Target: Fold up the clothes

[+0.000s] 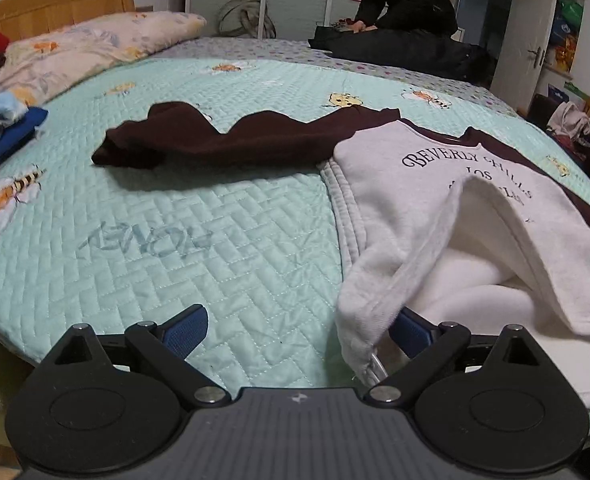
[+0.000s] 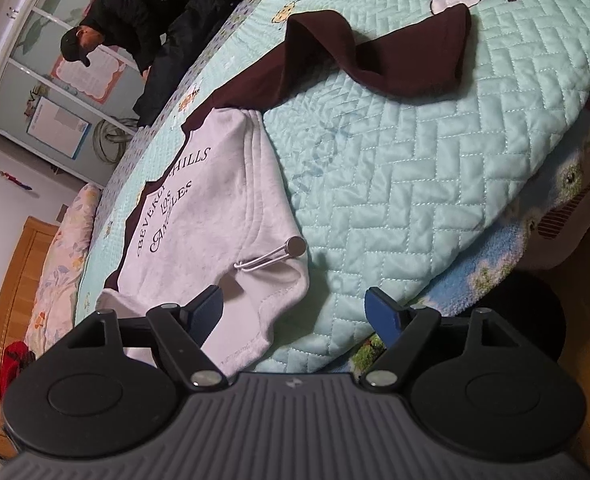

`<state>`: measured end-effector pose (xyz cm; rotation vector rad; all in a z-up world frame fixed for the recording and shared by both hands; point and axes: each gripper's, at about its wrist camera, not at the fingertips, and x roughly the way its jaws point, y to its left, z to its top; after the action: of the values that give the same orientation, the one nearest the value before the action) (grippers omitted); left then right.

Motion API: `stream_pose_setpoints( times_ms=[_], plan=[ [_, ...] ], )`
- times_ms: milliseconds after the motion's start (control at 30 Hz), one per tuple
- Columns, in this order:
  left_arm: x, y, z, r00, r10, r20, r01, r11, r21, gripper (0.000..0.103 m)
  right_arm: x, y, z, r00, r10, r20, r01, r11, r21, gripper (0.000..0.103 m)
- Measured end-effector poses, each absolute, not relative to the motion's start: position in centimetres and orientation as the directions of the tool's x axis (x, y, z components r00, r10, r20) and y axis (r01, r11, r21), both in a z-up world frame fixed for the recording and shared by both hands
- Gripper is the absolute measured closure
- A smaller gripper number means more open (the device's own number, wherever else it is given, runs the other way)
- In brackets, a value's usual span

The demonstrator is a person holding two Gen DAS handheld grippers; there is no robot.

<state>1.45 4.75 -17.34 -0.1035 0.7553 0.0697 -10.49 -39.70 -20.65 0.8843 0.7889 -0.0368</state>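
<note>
The sweatshirt lies on the bed, near its front edge. Its body is white with black letters, and one dark brown sleeve stretches out across the quilt toward the middle. The hem is bunched up, so the soft inside shows in the left wrist view only. The right wrist view alone shows a metal clip on the hem. The letters are partly hidden by a fold. The left gripper is wide open; cloth hides its right finger. The right gripper is open too and holds nothing, its left finger over the hem.
</note>
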Motion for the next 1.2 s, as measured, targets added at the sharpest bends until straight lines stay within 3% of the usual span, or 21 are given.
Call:
stream_pose_setpoints(
  times_ms=[133, 167, 267, 433, 567, 667, 733, 833, 933, 1000, 1067, 1200],
  plan=[
    [2.5, 4.4, -18.1, 0.713, 0.014, -0.701, -0.099, 0.992, -0.082, 0.010, -10.4, -39.5, -20.8, 0.716, 0.285, -0.637, 0.340, 0.654, 0.675, 0.024],
    [2.9, 4.4, -18.4, 0.704, -0.003, -0.711, -0.093, 0.991, -0.097, 0.020, -10.4, -39.4, -20.8, 0.714, 0.287, -0.639, 0.341, 0.655, 0.675, 0.024],
    [3.8, 4.4, -19.2, 0.667, -0.150, -0.730, -0.011, 0.977, -0.211, 0.087, -10.3, -39.3, -20.6, 0.712, 0.291, -0.639, 0.335, 0.659, 0.674, 0.024],
    [4.2, 3.8, -18.2, 0.683, -0.121, -0.721, 0.030, 0.990, -0.138, 0.090, -10.3, -39.4, -20.2, 0.722, 0.275, -0.635, 0.333, 0.667, 0.667, 0.024],
    [1.3, 3.0, -12.2, 0.827, -0.058, -0.559, 0.115, 0.991, 0.068, 0.095, -10.4, -39.4, -19.6, 0.733, 0.242, -0.636, 0.319, 0.704, 0.635, 0.024],
    [-0.8, 2.2, -10.7, 0.873, 0.006, -0.488, 0.146, 0.951, 0.272, 0.095, -10.3, -39.2, -19.3, 0.735, 0.193, -0.650, 0.303, 0.764, 0.569, 0.024],
    [-0.3, 2.4, -12.7, 0.833, 0.039, -0.551, 0.153, 0.942, 0.299, 0.095, -10.1, -38.3, -19.1, 0.736, 0.139, -0.663, 0.261, 0.844, 0.468, 0.024],
    [0.6, 2.9, -16.1, 0.761, 0.083, -0.643, 0.146, 0.944, 0.295, 0.093, -9.5, -34.9, -18.5, 0.750, 0.028, -0.661, 0.116, 0.978, 0.173, 0.024],
    [0.6, 3.1, -16.6, 0.758, 0.095, -0.646, 0.110, 0.957, 0.270, 0.080, -9.2, -32.0, -17.9, 0.790, -0.022, -0.613, -0.012, 0.999, -0.051, 0.024],
    [0.4, 3.3, -16.5, 0.764, 0.108, -0.636, 0.082, 0.961, 0.262, 0.057, -8.7, -30.6, -17.7, 0.818, -0.054, -0.572, -0.054, 0.984, -0.170, 0.024],
    [0.3, 4.1, -15.8, 0.774, 0.109, -0.624, 0.055, 0.970, 0.237, 0.042, -7.8, -29.8, -18.1, 0.825, -0.065, -0.561, -0.084, 0.968, -0.236, 0.024],
    [-0.5, 5.9, -14.8, 0.773, 0.066, -0.631, 0.022, 0.991, 0.129, 0.028, -5.8, -28.4, -19.4, 0.824, -0.099, -0.557, -0.140, 0.918, -0.371, 0.027]
  ],
)
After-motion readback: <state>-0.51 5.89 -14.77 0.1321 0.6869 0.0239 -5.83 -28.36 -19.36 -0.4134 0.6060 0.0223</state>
